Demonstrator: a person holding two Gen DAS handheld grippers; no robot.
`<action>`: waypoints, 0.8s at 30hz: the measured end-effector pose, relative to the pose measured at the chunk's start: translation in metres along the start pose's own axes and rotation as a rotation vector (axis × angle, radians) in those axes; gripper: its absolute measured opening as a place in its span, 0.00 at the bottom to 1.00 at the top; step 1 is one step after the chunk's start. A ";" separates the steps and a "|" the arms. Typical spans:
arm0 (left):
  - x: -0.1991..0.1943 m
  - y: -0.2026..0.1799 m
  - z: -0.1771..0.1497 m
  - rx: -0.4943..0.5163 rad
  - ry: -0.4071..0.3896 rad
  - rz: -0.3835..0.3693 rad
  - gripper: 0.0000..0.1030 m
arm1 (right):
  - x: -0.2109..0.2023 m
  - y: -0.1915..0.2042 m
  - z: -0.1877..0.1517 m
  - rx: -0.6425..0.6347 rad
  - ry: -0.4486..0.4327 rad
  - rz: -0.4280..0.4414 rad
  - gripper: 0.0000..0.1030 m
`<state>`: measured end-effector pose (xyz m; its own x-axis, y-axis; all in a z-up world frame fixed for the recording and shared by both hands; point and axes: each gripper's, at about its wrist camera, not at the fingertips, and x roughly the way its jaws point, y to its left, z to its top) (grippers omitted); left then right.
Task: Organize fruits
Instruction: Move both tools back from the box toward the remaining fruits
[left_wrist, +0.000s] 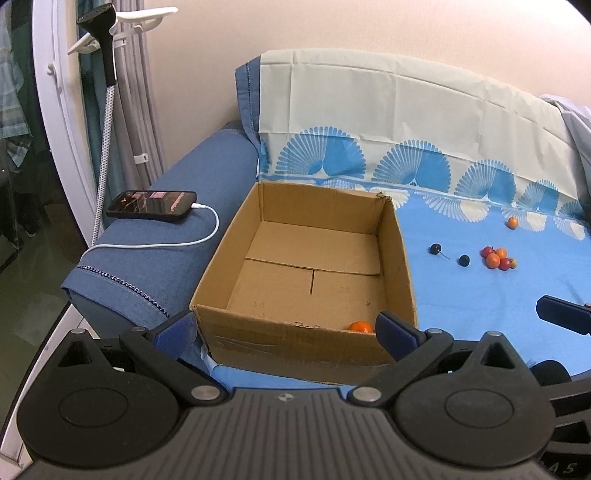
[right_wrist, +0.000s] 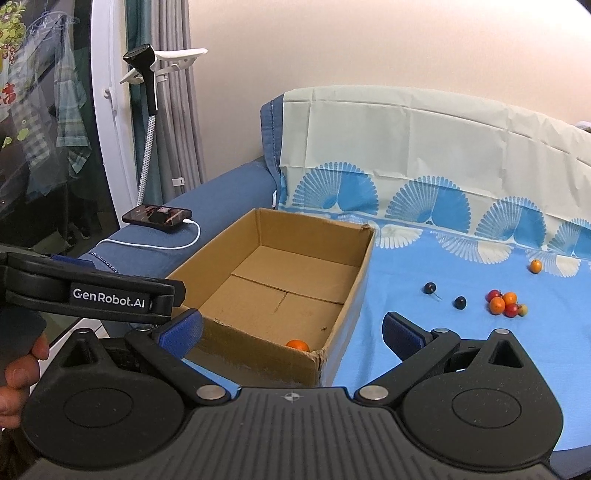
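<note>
With its blue-padded fingers spread wide and nothing between them, the left gripper (left_wrist: 286, 328) hangs just short of the near wall of the cardboard box (left_wrist: 306, 280), one pad outside the box's near left corner and the other over its near right corner. The right gripper (right_wrist: 291, 330) is likewise spread and empty, poised at the box's (right_wrist: 258, 295) near right corner, its left pad over the near wall and its right pad over the blue cloth (right_wrist: 461, 350).

Inside the box, one orange fruit (left_wrist: 360, 326) lies alone against the near wall by the right corner; it shows in the right wrist view too (right_wrist: 297, 345). The box walls stand between both grippers and that fruit.

To the right of the box, well apart from it on the cloth, lie two dark cherries (left_wrist: 448, 254), then a tight cluster of red and orange fruits (left_wrist: 496, 258), and farther back a lone small orange fruit (left_wrist: 512, 222).

Left of the box, a phone (left_wrist: 151, 205) rests on the blue sofa arm (left_wrist: 155, 266) with a white cable (left_wrist: 199, 236) plugged in. A garment steamer head (left_wrist: 101, 33) hangs on a white stand behind.

In the right wrist view, the left gripper's body, marked GenRobot.AI, crosses the left edge, with a person's fingers (right_wrist: 16, 369) wrapped round its handle.
</note>
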<state>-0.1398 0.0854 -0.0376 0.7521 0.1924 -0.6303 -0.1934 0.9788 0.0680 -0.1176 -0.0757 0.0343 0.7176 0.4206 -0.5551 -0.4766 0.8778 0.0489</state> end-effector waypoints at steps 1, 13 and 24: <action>0.001 -0.001 0.000 0.003 0.001 -0.001 1.00 | 0.001 -0.002 0.000 0.002 0.003 0.001 0.99; 0.015 -0.007 0.000 0.024 0.038 0.000 1.00 | 0.013 -0.009 -0.002 0.031 0.030 0.001 0.99; 0.030 -0.019 0.005 0.055 0.071 0.002 1.00 | 0.025 -0.021 -0.007 0.072 0.049 -0.001 0.99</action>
<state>-0.1104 0.0727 -0.0544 0.7050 0.1910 -0.6830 -0.1586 0.9811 0.1107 -0.0930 -0.0856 0.0132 0.6919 0.4092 -0.5949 -0.4365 0.8933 0.1068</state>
